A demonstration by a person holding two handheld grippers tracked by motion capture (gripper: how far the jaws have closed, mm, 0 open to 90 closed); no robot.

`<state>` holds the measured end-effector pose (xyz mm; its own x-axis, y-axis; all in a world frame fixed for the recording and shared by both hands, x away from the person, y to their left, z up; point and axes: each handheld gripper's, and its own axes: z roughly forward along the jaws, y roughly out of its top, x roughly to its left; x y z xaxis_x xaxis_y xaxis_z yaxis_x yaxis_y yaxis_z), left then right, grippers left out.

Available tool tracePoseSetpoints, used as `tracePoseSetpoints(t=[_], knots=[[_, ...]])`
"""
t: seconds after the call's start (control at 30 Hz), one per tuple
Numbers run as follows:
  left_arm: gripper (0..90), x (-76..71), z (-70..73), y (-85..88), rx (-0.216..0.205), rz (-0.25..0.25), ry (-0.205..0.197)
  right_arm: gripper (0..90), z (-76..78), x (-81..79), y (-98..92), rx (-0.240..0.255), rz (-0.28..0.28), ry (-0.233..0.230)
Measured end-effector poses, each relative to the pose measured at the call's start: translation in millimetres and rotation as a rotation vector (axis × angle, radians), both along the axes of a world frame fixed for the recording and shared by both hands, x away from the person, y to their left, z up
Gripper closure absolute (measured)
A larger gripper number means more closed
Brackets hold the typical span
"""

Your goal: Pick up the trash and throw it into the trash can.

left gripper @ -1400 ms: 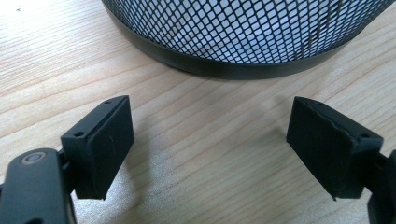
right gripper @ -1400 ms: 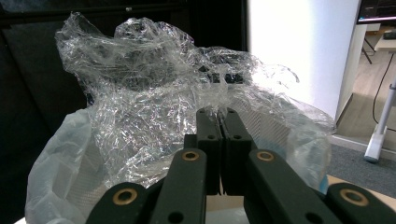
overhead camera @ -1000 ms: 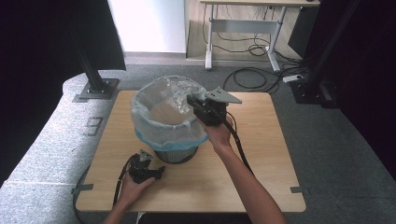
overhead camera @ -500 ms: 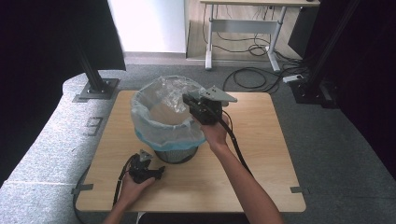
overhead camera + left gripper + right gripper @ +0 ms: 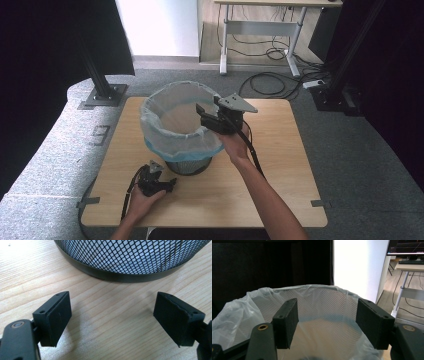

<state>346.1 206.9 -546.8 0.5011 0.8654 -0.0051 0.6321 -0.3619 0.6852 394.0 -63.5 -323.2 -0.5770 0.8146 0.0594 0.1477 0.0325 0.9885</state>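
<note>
Bag (image 5: 172, 117), a thin translucent plastic liner, is judged light, limp and slippery; it should crumple and slide under any pull and could tear on the mesh. The best hold is judged to be the folded-over cuff at the rim, where film lies doubled over a stiff edge and two jaws can pinch it. The bag lines a black wire-mesh bin (image 5: 187, 164), white inside with a pale blue band where it drapes down over the outside of the rim. The film is wrinkled and puffed at the near-left edge, smoother along the far side. In the right gripper view the mesh pattern shows through the film (image 5: 322, 315). The bin stands left of centre on a wooden table (image 5: 280, 165); its solid dark base ring rests flat on the wood (image 5: 120, 275).

Right gripper (image 5: 205, 114) hangs at the right side of the rim, jaws spread wide over the bag mouth and holding nothing; whether they touch the film cannot be told. Left gripper (image 5: 165, 182) lies low on the table near the bin's base on its near-left side, jaws likewise apart and empty, aimed at the base ring but clear of it.
</note>
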Motion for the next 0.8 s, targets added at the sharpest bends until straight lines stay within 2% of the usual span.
tracePoseSetpoints(t=[0.43,0.8], knots=[[14.7,0.0,0.0,0.0,0.0,0.0,0.0,34.0,-4.9,-11.3,-25.6,-0.011,-0.018,-0.016],[14.7,-0.1,-0.2,-0.3,-0.004,0.002,-0.002,34.8,-19.6,-24.6,-67.2,-0.016,-0.059,-0.015]])
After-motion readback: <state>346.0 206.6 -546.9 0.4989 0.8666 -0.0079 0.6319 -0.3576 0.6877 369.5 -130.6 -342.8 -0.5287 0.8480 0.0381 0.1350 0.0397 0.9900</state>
